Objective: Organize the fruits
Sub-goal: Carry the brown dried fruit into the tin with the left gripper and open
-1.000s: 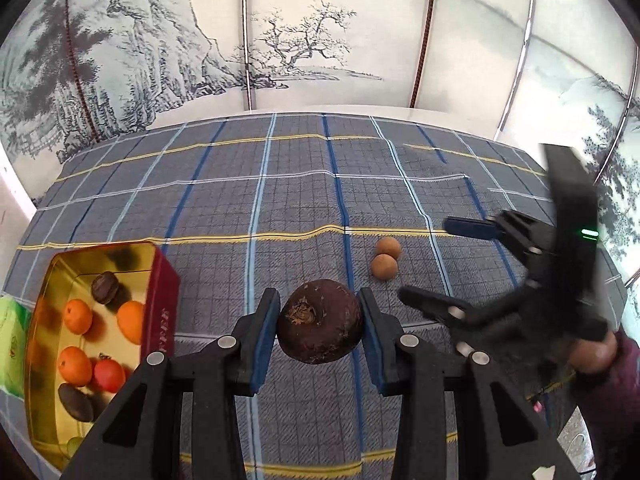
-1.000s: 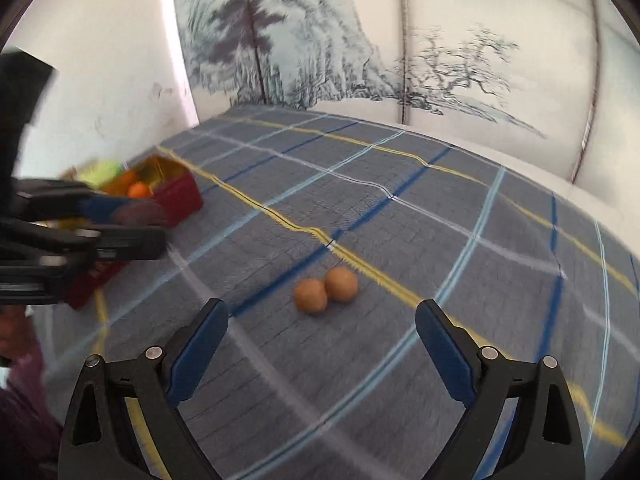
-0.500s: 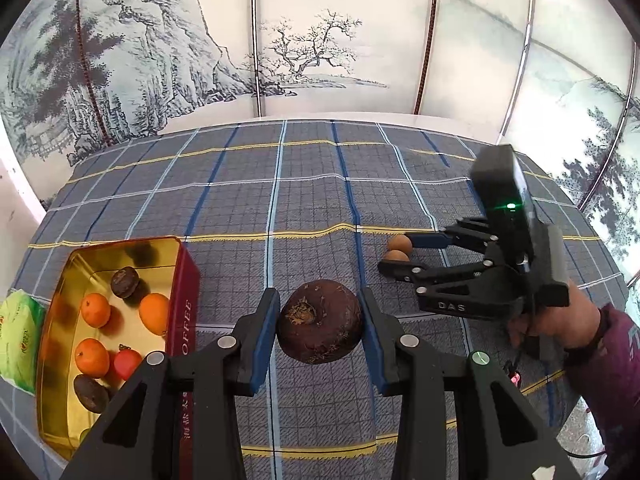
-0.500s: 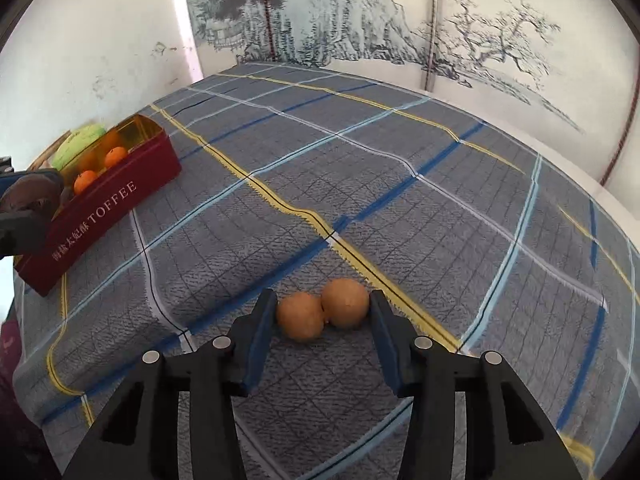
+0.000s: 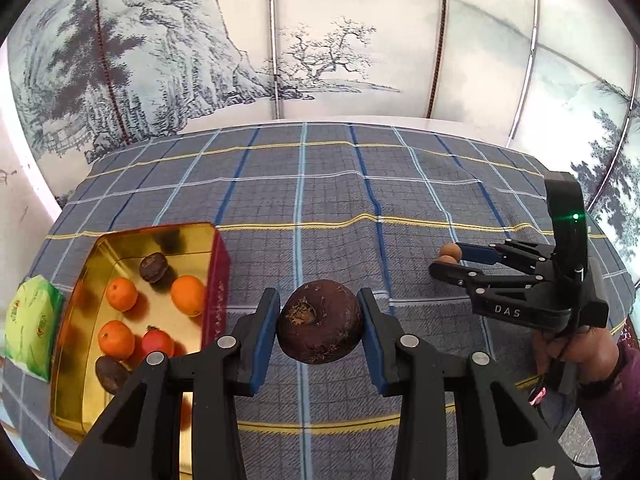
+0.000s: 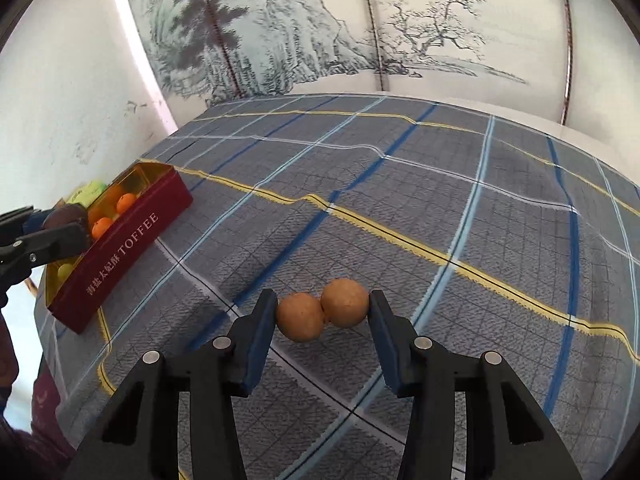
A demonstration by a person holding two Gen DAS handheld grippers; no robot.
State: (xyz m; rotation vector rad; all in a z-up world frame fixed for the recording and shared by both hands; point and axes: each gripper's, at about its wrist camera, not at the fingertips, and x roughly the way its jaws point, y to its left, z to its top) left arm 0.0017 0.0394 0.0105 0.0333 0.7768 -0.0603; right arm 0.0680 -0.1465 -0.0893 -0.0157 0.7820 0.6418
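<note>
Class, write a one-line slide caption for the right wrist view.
Right tool shut on two small brown fruits over the plaid cloth, toffee tin waiting at left.

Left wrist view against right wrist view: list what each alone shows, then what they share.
Only the left wrist view: the tin's gold floor with its dark fruits and the red one, plus the hand on the right hand-held gripper.
Only the right wrist view: the TOFFEE lettering on the tin's side.
Both: two tan fruits, clamped; the dark round fruit, clamped by the left hand-held gripper; oranges; plaid cloth.
</note>
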